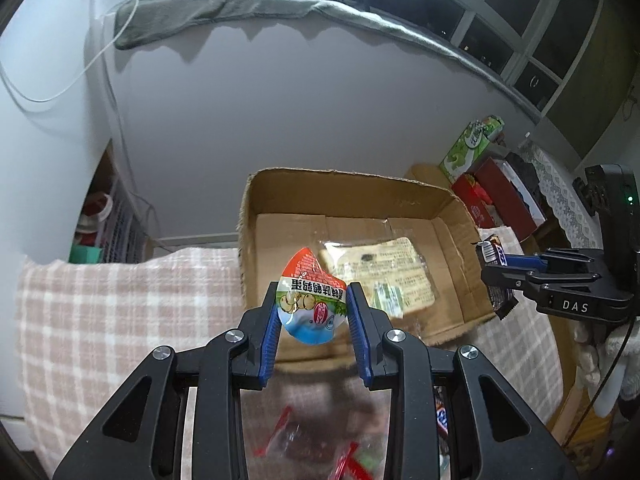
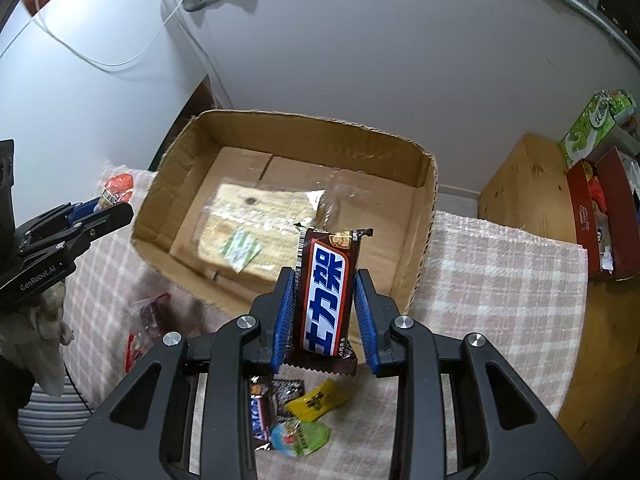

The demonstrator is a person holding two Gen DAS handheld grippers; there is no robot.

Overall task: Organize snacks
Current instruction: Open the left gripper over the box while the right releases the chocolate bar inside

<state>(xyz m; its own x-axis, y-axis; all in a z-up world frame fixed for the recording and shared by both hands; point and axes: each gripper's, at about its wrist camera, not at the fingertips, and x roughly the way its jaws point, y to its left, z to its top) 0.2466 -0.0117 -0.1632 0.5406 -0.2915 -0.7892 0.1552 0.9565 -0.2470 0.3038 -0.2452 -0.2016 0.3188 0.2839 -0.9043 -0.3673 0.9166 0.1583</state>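
My left gripper (image 1: 313, 298) is shut on a small round snack packet (image 1: 310, 300) with a red, green and blue print, held above the near left wall of the open cardboard box (image 1: 460, 216). My right gripper (image 2: 325, 292) is shut on a brown chocolate bar (image 2: 326, 296) with blue lettering, held upright above the box's (image 2: 424, 216) near right corner. A clear-wrapped pale cracker pack (image 2: 256, 220) lies flat in the box. The left gripper (image 2: 114, 204) shows at the left of the right wrist view. The right gripper (image 1: 494, 264) shows at the right of the left wrist view.
Loose snacks (image 2: 296, 412) lie on the pink checked cloth (image 2: 500, 280) below my right gripper, and a red-trimmed clear packet (image 2: 146, 320) lies left of them. A wooden cabinet (image 2: 532, 184), a green box (image 2: 592, 128) and a red box (image 2: 600, 208) stand at the right. A white wall is behind.
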